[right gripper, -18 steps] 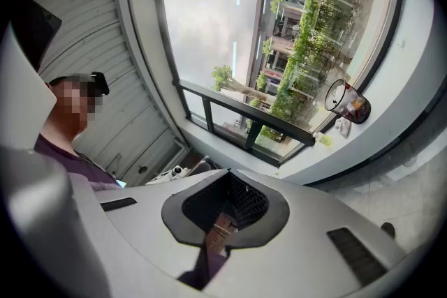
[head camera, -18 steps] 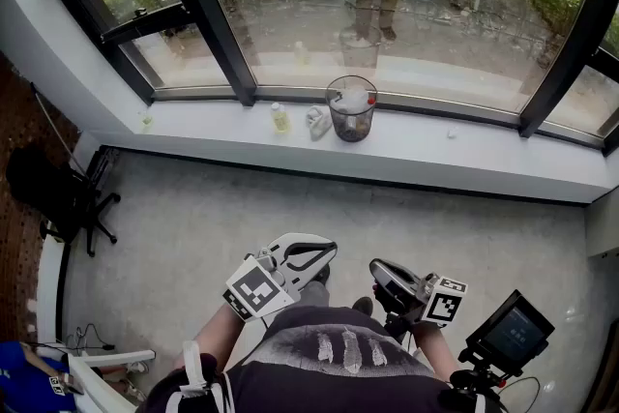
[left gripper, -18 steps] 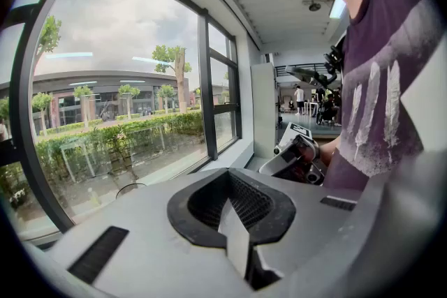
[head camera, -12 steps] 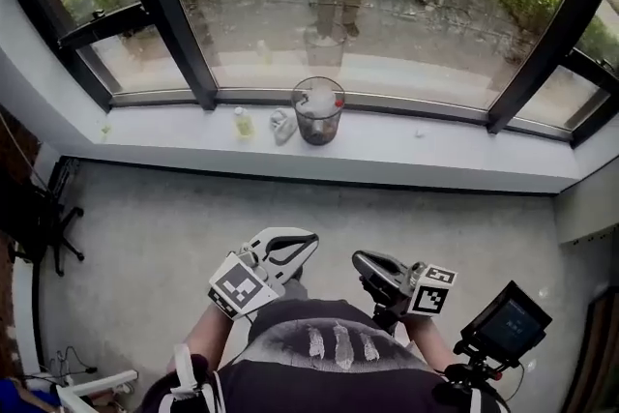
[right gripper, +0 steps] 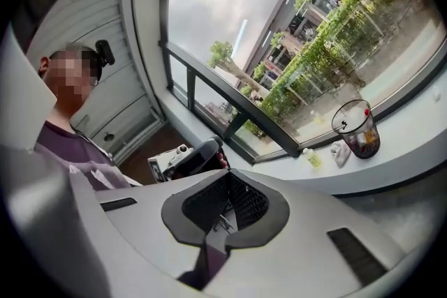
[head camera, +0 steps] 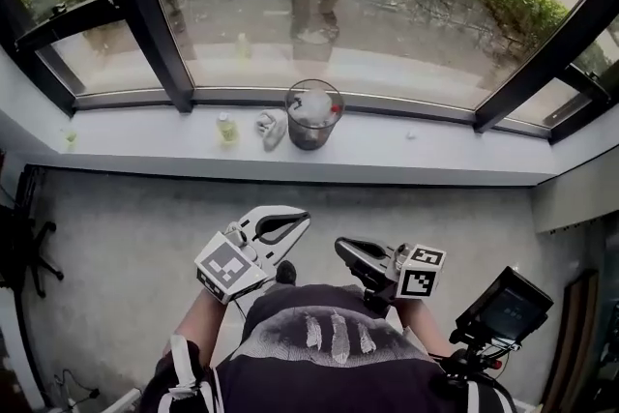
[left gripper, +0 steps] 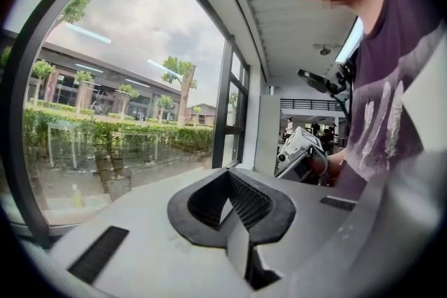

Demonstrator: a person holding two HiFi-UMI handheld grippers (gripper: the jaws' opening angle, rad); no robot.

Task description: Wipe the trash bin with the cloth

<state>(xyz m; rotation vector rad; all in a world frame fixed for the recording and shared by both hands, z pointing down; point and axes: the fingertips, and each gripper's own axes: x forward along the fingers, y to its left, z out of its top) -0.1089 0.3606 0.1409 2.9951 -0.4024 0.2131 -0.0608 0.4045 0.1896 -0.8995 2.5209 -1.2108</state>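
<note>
- as is shown in the head view, one dark see-through round trash bin (head camera: 312, 116) and one crumpled white cloth (head camera: 270, 127) are set side by side on the white windowsill (head camera: 435, 150), well apart from both grippers.
- left gripper view: the left gripper (left gripper: 232, 223) is seen shut, empty.
- right gripper view: the right gripper (right gripper: 220, 227) is closed on nothing; the bin could be toppled if the cloth is snatched.

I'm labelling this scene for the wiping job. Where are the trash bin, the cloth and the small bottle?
trash bin (head camera: 311, 134), head view, its lower wall.
cloth (head camera: 271, 125), head view, middle of the crumpled heap.
small bottle (head camera: 226, 129), head view, its yellowish body.
</note>
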